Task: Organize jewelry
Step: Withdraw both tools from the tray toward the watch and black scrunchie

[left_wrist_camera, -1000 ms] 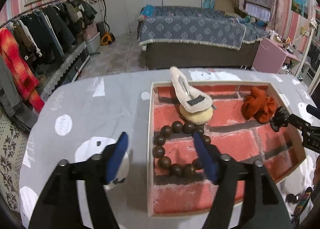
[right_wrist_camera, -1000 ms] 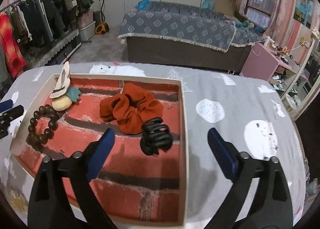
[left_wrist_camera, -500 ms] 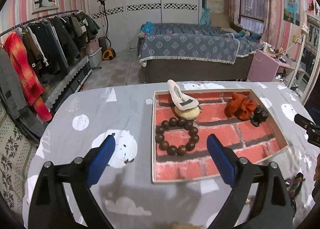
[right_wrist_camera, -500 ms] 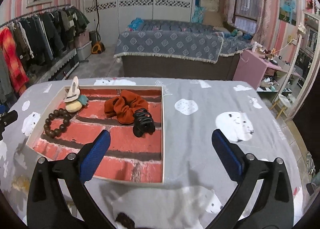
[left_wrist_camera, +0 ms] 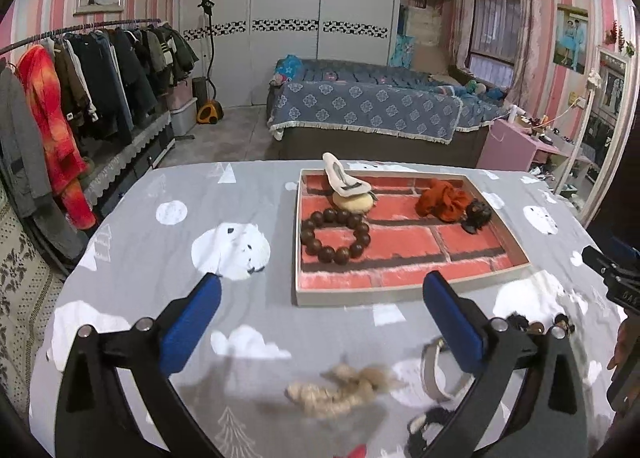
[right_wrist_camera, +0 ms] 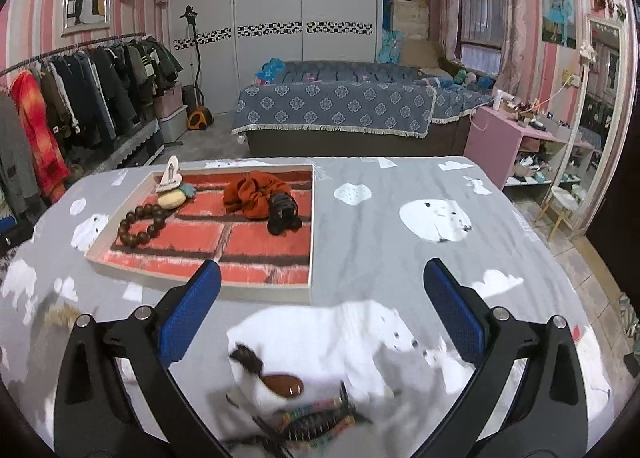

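Tray on bench: bead bracelet, scrunchie, claw clip. Left tool, jaws just opening, and right tool: spread, empty.

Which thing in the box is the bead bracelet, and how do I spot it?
Find the shallow brick-patterned tray on the grey bear-print tablecloth. The dark brown wooden bead bracelet lies at its left side, just in front of the cream hair clip. It is the only ring of round beads there.

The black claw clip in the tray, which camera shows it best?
The right wrist view: the black claw clip sits unobstructed, its teeth visible, against the orange scrunchie. The left wrist view shows it smaller, near the tray's right wall.
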Demonstrator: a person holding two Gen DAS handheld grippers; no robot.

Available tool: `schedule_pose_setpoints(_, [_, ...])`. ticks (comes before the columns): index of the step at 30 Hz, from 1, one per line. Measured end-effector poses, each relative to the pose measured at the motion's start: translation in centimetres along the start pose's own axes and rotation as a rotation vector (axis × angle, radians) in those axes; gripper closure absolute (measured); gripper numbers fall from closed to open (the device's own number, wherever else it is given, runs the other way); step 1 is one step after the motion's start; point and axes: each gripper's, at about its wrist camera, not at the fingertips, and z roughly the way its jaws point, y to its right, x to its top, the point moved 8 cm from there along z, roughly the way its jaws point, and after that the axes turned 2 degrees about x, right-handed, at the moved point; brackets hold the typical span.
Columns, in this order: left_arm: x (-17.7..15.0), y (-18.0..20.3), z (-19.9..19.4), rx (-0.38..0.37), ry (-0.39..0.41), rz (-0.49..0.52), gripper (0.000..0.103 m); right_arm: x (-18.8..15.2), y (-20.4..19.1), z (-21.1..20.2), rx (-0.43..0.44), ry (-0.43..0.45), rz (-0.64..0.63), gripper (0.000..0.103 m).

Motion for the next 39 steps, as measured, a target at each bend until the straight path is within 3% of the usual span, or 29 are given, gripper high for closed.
schedule_pose_setpoints(7, [-2.6,0.1,-2.1,-0.005,0.044,-0.016,0.005,-3.1,-0.6,-2.2,0.020,-0.017,-0.007,0.004])
schedule_pose_setpoints(10, [-3.7,-0.2,-3.5,0.044,0.083,-0.022,0.005,-4.0,-0.7,-3.5,0.025,-0.002,-0.005,0.004])
schedule_pose_setpoints(13, [-5.1,0.6,-4.1,0.079,0.061,0.046,0.004,-5.1,-0.8,-4.3,0.040,-0.001,-0.008,0.004])
schedule_pose_setpoints(19, [-8.2,1.6,-4.4,0.050,0.008,0.022,0.004,-7.7,-0.3,-5.3,0.034,-0.010,0.020,0.004])
schedule_pose_setpoints(23, [-10.0,2.5,-4.2,0.115,0.018,0.044,0.004,-9.3,-0.1,-5.6,0.007,0.003,0.017,0.004])
schedule_pose_setpoints(25, [-11.1,3.6,-3.6,0.091,-0.016,0.063,0.004,-10.0,-0.3,-5.3,0.017,-0.034,-0.004,0.004])
schedule_pose_setpoints(28, [-12.1,4.8,-3.0,0.063,-0.057,0.078,0.004,-10.3,-0.4,-5.4,-0.005,-0.012,-0.028,0.004])
schedule_pose_setpoints(39, [-13.9,6.6,-1.4,0.029,-0.127,0.112,0.004,-12.4,0.4,-3.1,-0.037,-0.116,0.001,0.004])
